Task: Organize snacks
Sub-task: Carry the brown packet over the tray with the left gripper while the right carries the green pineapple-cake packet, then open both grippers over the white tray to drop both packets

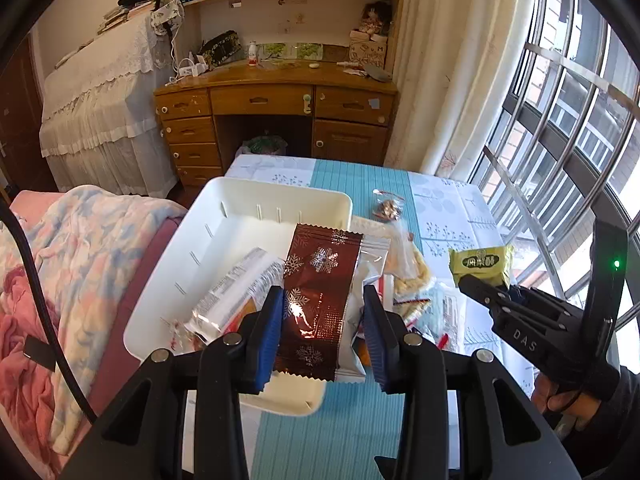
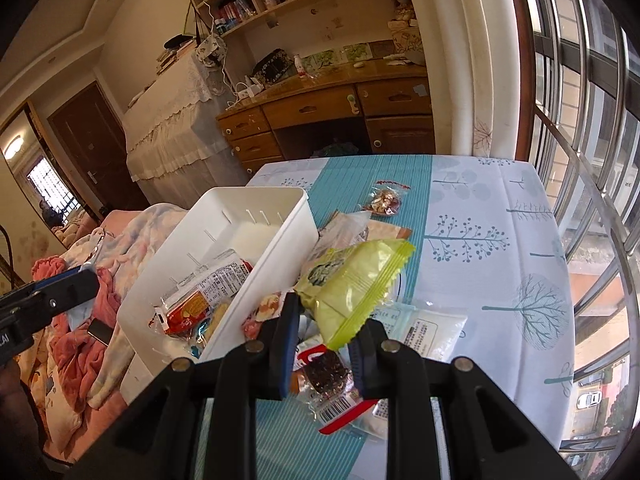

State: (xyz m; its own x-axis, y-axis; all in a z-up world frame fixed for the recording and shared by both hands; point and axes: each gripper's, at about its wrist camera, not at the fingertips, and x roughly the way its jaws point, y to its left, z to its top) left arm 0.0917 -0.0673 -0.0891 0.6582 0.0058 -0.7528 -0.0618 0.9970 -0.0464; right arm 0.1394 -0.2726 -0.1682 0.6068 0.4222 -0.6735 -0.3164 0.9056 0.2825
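Snack packets going into white bin, blue-striped table

Left gripper [image 1: 323,330] is hanging over the near end of the white bin [image 1: 256,204], its 2 blue pads spread wide; a brown snowflake packet [image 1: 316,300] is lying between them, touching the left pad only, apart from the right. Whether it is gripped, I cannot tell. A silver packet [image 1: 236,292] is resting inside the bin, left of it.

Right gripper [image 2: 325,332] is clenching a yellow-green packet [image 2: 352,284] by its near edge, just right of the bin wall [image 2: 276,256]. Loose packets are lying beneath it on the table [image 2: 480,216]; a small clear nut bag [image 2: 385,199] is sitting farther off.
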